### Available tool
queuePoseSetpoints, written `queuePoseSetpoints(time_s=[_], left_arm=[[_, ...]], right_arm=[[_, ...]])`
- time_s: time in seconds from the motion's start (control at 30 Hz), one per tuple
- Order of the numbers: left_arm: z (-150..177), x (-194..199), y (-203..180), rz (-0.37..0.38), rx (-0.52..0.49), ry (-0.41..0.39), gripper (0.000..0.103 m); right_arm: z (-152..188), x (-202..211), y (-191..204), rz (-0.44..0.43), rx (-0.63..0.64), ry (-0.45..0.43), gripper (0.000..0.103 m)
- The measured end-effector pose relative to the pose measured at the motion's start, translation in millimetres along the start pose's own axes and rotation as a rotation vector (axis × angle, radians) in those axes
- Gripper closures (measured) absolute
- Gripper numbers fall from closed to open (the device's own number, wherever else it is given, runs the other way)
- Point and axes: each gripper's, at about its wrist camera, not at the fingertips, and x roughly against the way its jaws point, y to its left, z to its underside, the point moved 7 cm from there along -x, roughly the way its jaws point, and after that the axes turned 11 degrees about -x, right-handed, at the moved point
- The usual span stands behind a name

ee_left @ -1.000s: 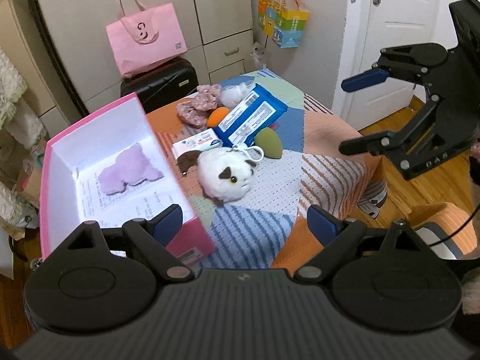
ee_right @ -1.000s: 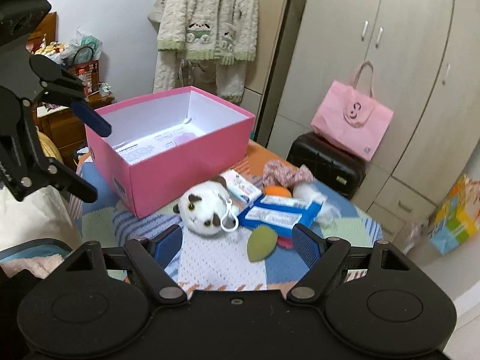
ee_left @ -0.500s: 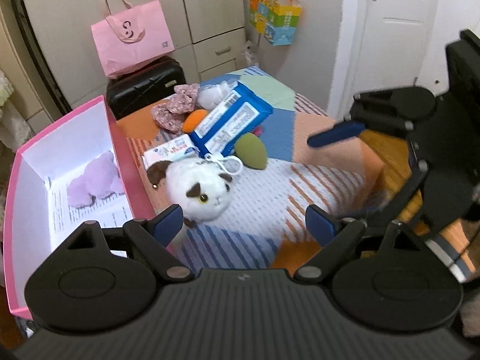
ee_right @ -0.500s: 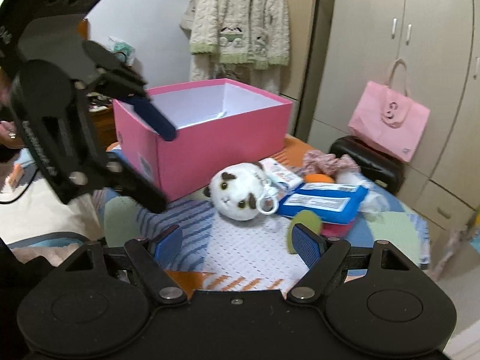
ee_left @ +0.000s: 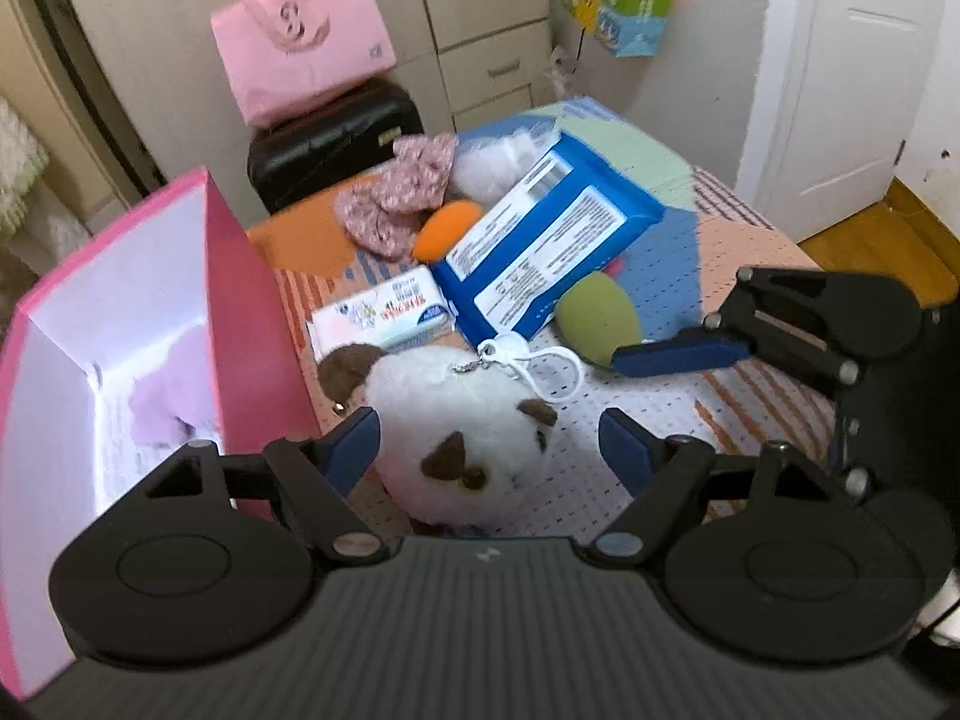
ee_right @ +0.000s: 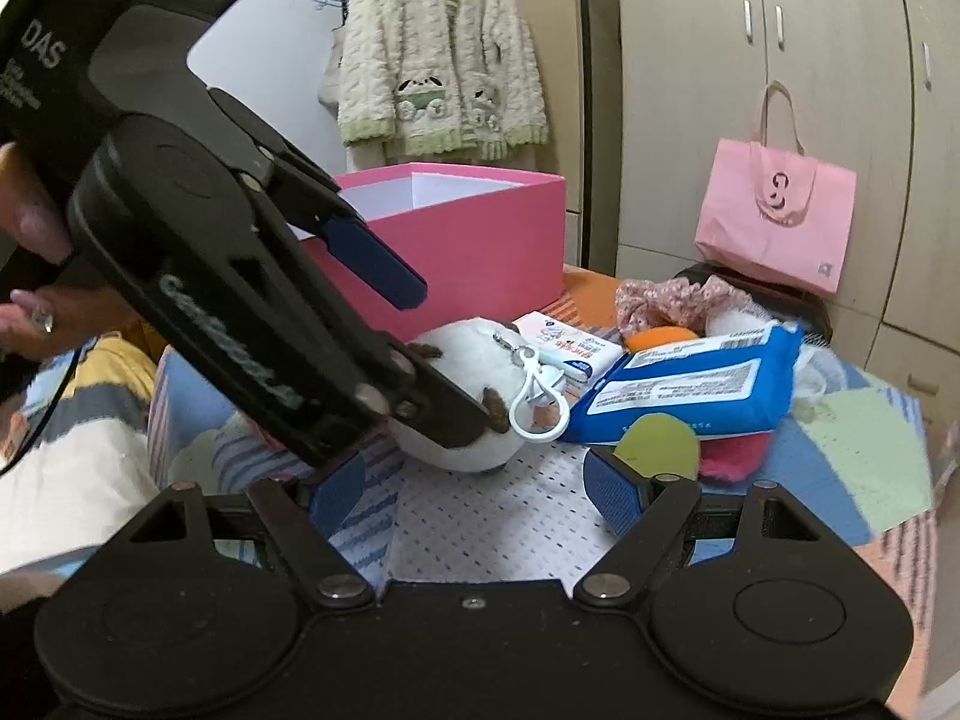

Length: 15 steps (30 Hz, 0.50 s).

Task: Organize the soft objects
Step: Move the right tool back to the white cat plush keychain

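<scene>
A patchwork-covered table (ee_left: pixel 690 396) carries a pink box (ee_left: pixel 240 300). Just beside the box lies the white plush toy (ee_left: pixel 468 438), between the closing jaws of the left gripper (ee_left: pixel 489 444), pads apart from it. The right gripper (ee_right: pixel 474 480) hovers nearby, wide open and empty.

- The black left gripper with blue finger pads (ee_left: pixel 489 441) tips down, and its jaws are closing.
- The black right gripper with blue finger pads (ee_right: pixel 474 483) has its jaws wide apart.
- A hand (ee_right: pixel 27 276), maybe the left one, shows at the edge.
</scene>
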Motion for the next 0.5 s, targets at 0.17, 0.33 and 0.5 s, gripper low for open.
queuePoseSetpoints(time_s=[0.17, 0.33, 0.5], left_arm=[[-3.0, -6.0, -1.5, -0.043, 0.000, 0.020, 0.023], [-5.6, -6.8, 4.5, -0.049, 0.030, 0.010, 0.025], [-3.0, -7.0, 4.4, -0.088, 0.001, -0.003, 0.033]], right_arm=[[4.0, -21.2, 3.5, -0.017, -0.032, 0.004, 0.019], [3.2, -36.1, 7.4, 0.004, -0.013, -0.011, 0.019], [2.6, -51.2, 11.6, 0.007, -0.011, -0.002, 0.019]])
